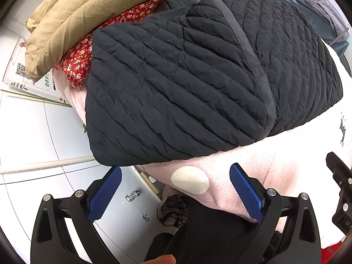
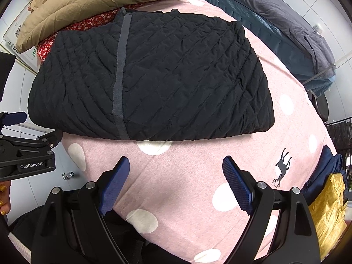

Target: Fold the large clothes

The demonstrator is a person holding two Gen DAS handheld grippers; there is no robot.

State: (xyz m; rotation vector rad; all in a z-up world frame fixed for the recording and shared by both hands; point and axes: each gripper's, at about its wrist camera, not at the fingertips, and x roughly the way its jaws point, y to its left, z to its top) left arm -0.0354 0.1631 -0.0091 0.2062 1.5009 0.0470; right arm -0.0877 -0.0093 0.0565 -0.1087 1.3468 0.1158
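your left gripper (image 1: 175, 177) and right gripper (image 2: 176, 167) hang open and empty, because the jacket (image 2: 154, 77) already lies folded on the sheet (image 2: 176, 187).

Bright, even light fills both sharp fisheye views, bowing edges into dark corners and glaring off the pink sheet (image 1: 297, 154) at right.

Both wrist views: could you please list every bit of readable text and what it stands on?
"GenRobot.AI": white lettering on the left gripper body, right wrist view.
Green characters and a QR code on the white sign under the tan garment: too blurred to read.
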